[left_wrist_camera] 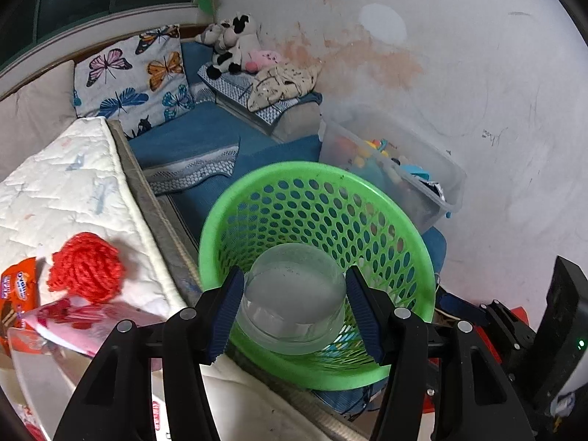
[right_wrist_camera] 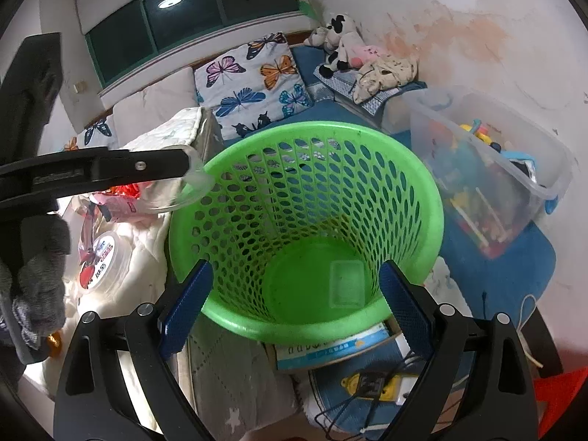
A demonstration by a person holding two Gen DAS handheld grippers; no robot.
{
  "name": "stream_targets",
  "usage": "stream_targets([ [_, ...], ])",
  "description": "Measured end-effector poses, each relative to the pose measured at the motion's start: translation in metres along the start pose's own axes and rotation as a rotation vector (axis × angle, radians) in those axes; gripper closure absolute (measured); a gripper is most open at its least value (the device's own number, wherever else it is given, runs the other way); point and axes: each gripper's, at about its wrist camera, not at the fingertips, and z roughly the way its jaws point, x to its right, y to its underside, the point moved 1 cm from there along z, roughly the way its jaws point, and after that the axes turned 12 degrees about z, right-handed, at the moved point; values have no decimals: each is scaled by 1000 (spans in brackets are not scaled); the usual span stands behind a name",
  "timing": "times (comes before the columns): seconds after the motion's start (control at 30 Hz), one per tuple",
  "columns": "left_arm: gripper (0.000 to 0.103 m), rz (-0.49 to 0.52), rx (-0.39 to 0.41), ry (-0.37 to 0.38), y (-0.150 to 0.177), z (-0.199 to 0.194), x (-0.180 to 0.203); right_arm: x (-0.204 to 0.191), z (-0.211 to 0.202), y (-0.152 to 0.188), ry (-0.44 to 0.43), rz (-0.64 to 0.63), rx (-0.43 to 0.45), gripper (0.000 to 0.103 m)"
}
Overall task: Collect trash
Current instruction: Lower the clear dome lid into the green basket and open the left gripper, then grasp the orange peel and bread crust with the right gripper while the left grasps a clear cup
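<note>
My left gripper (left_wrist_camera: 294,305) is shut on a clear plastic cup (left_wrist_camera: 294,294) and holds it over the near rim of the green perforated basket (left_wrist_camera: 411,220). In the right wrist view the left gripper's finger holds the cup (right_wrist_camera: 183,191) at the basket's left rim (right_wrist_camera: 235,139). My right gripper (right_wrist_camera: 294,305) is open and empty above the basket's near rim. A clear plastic container (right_wrist_camera: 345,283) lies on the basket floor. A red yarn ball (left_wrist_camera: 86,266) and snack wrappers (left_wrist_camera: 18,294) lie on the white quilted surface (left_wrist_camera: 66,183) to the left.
A clear bin of toys (right_wrist_camera: 488,172) stands right of the basket by the stained wall. A round lidded tub (right_wrist_camera: 104,257) lies on the quilt. A box (right_wrist_camera: 330,349) and a power strip with cables (right_wrist_camera: 371,386) lie under the basket. A blue sofa with butterfly cushions (right_wrist_camera: 250,84) and plush toys is behind.
</note>
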Motion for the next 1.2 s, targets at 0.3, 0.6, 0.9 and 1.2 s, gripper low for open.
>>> stream_targets([
  [0.3, 37, 6, -6, 17, 3, 2, 6, 2, -3, 6, -2, 15, -8, 12],
  [0.6, 37, -19, 58, -31, 19, -44, -5, -16, -15, 13, -39, -11, -1, 12],
  [0.9, 37, -59, 107, -126, 71, -110, -29, -57, -20, 29, -114, -77, -29, 12],
  [1.2, 37, -179, 127, -253, 141, -169, -75, -108, -23, 54, -203, -191, -75, 12],
])
